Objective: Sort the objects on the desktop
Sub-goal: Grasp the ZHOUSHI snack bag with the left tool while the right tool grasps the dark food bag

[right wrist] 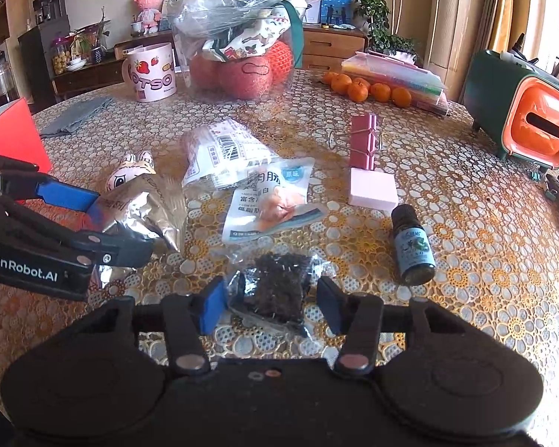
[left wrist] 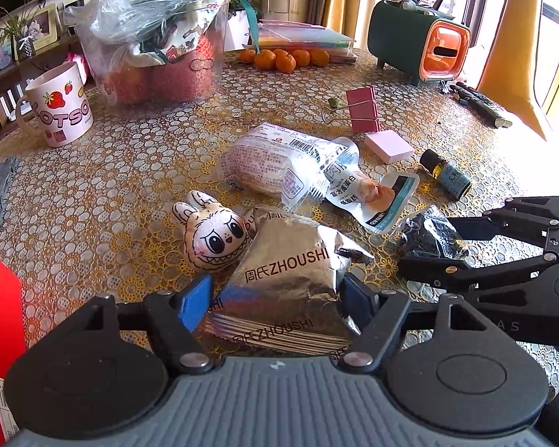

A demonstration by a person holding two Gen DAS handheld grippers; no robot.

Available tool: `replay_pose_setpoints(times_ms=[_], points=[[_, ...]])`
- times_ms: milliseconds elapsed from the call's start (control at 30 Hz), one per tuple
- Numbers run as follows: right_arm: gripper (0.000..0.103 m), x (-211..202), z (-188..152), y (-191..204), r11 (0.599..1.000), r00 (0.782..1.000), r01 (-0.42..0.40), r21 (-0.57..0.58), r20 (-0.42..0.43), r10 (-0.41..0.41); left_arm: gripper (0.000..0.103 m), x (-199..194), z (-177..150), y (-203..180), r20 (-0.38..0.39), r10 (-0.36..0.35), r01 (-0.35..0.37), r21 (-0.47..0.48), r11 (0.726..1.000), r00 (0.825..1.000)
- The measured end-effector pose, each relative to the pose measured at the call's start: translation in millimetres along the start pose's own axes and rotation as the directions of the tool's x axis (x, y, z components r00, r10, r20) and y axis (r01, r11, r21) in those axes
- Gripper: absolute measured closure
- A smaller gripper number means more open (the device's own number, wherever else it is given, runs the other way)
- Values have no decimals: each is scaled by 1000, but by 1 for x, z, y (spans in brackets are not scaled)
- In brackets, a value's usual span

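Two claws are set low over the counter point(right wrist: 466, 193), each with one packet between its blue pads, which suggests that the snack packets are being picked out of the clutter together. The left claw point(left wrist: 275, 298) is placed around the foil pouch point(left wrist: 290, 260); its right pad is seen against the crumpled foil, but whether the left pad presses cannot be told, so a firm clamp cannot be claimed. The right claw point(right wrist: 270, 307) is placed around the dark packet point(right wrist: 275, 287), whose clear wrapper is touched by the left pad while a gap is seen at the right pad, so the jaws are judged apart and not yet clamped. Both packets are lying on the counter at its near edge, just beside each other, with the plush toy point(left wrist: 212, 234) touching the pouch on its far side. The angled approach is probably chosen so that thin flat wrappers can be pinched from the sides. From the left wrist, the pouch's printed face and the toy's whole face are shown, and the right claw is seen from the side at the dark packet point(left wrist: 428, 238). From the right wrist, the left claw point(right wrist: 121, 223) is shown biting the pouch point(right wrist: 141, 205) at its end, and the bottle point(right wrist: 413, 249), pink block point(right wrist: 372, 188) and mug point(right wrist: 151, 72) are shown more plainly.
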State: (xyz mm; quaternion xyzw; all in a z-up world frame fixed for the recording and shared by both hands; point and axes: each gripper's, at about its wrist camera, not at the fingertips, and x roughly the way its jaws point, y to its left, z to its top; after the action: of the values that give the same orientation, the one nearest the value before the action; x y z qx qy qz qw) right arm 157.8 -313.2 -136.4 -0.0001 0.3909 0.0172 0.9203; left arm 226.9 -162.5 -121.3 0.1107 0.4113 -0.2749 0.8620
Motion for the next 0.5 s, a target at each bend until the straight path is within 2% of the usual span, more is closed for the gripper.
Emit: replay_pose_setpoints(times_ms=[200,500], points=[[62,-6,-2,2,1000,1000,2,3,-2,-2,34,-7,-5,-5,8,1,-1,2,1000,1000],[65,-19,-6,2,999,1000,-11,33,-1,11,40,-26,-20,-9,22,22,-21,-44,999,1000]])
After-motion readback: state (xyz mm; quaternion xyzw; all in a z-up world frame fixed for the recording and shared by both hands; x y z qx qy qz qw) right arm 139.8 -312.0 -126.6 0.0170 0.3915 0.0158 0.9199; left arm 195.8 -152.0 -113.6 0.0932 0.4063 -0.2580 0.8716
